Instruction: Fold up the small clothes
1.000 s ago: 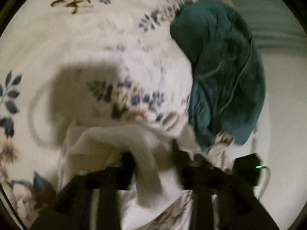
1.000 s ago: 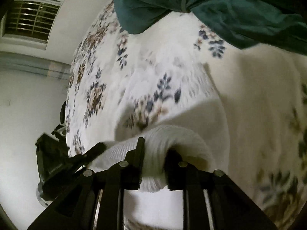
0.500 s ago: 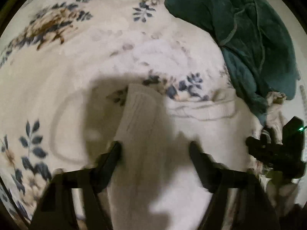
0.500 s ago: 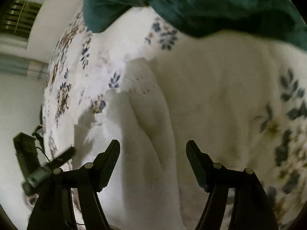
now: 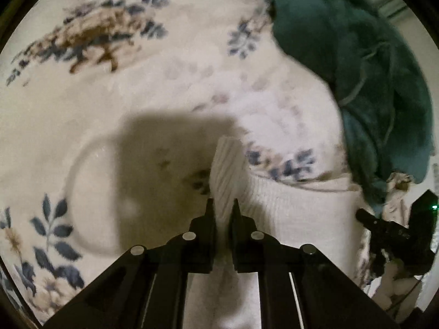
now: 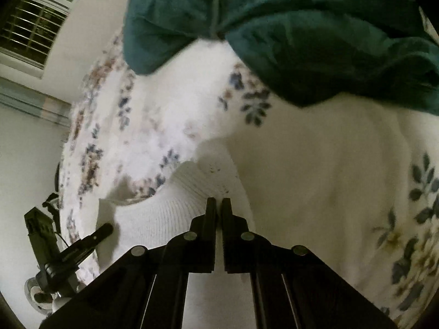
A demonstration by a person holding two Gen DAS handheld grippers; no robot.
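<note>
White ribbed knit garment [image 5: 296, 205] on floral bedsheet [image 5: 109, 87]; left gripper [image 5: 222, 209] pinches raised fold; right gripper [image 6: 218, 201] jaws together on edge, grip partly hidden. Teal cloth [image 6: 301, 27] cut off.

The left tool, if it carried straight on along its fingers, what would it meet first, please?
The left tool is shut on a ribbed edge of the white knit garment, so that fabric is already in its line. Beyond it, probably the floral bedspread; depth is unclear. The teal garment lies off to the right.

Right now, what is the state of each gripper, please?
Left gripper: closed on the ribbed edge of the white knitted garment.
Right gripper: closed on the same white knitted garment, near its edge.
</note>
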